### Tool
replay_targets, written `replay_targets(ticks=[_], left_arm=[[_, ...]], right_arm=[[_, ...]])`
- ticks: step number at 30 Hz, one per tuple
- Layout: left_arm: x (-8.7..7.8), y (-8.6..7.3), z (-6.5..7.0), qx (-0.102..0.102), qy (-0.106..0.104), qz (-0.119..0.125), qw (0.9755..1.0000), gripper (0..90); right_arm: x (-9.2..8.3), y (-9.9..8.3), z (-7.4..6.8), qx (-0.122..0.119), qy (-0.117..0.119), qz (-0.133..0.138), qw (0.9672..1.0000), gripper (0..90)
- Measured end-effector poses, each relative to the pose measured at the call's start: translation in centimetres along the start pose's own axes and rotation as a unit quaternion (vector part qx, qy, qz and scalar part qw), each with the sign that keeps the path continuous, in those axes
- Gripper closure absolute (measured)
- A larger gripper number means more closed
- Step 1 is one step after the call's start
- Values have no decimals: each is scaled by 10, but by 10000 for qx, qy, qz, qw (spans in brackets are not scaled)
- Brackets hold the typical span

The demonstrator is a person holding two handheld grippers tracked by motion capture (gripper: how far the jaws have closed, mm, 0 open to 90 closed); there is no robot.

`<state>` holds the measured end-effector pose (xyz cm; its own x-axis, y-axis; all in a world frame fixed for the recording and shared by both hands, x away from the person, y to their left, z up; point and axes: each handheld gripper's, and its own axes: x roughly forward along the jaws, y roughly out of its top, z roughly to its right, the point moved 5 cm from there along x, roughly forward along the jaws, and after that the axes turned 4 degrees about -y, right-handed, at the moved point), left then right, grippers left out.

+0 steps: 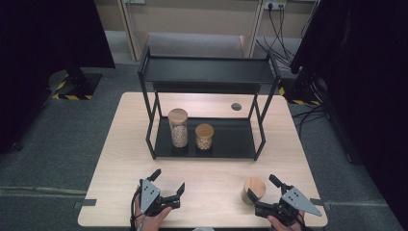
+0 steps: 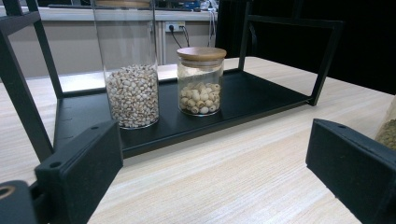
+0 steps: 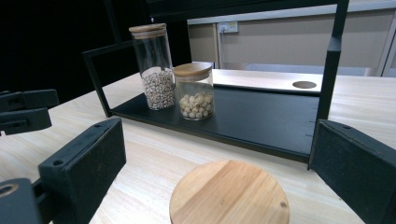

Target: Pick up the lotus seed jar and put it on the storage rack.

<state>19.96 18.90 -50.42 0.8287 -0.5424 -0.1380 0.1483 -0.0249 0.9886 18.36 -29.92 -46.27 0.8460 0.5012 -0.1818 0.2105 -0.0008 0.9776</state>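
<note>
On the lower tray of a black two-tier rack point(image 1: 231, 144) stand two glass jars with wooden lids. The tall jar point(image 1: 178, 127) point(image 2: 132, 88) point(image 3: 156, 70) holds small pale grains, and the short jar point(image 1: 204, 137) point(image 2: 201, 84) point(image 3: 194, 93) holds larger white seeds. A third jar point(image 1: 253, 189) with a wooden lid point(image 3: 229, 193) stands on the table near its front right. My right gripper point(image 1: 262, 187) point(image 3: 219, 135) is open, its jaws wide on either side of that lid without touching it. My left gripper point(image 1: 169, 180) point(image 2: 215, 140) is open over bare table at the front left, with nothing between its jaws.
The light wooden table point(image 1: 120, 144) has a round cable hole point(image 1: 236, 106) behind the rack. The rack's top shelf point(image 1: 207, 70) is bare. Grey carpet and dark curtains surround the table. In the left gripper view the third jar's greenish contents point(image 2: 387, 133) show at the right edge.
</note>
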Motion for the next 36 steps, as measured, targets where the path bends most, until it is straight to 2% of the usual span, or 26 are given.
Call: replay_targets(ticks=[12,36], left_arm=[[-1,0,0,14,19,30,10000,33],[-1,1,0,18,18,37,10000,33]], right_arm=[[-11,-12,2,74,-40,-25,10000,38],[-10,-19,2,56,15,-160,9999,37]])
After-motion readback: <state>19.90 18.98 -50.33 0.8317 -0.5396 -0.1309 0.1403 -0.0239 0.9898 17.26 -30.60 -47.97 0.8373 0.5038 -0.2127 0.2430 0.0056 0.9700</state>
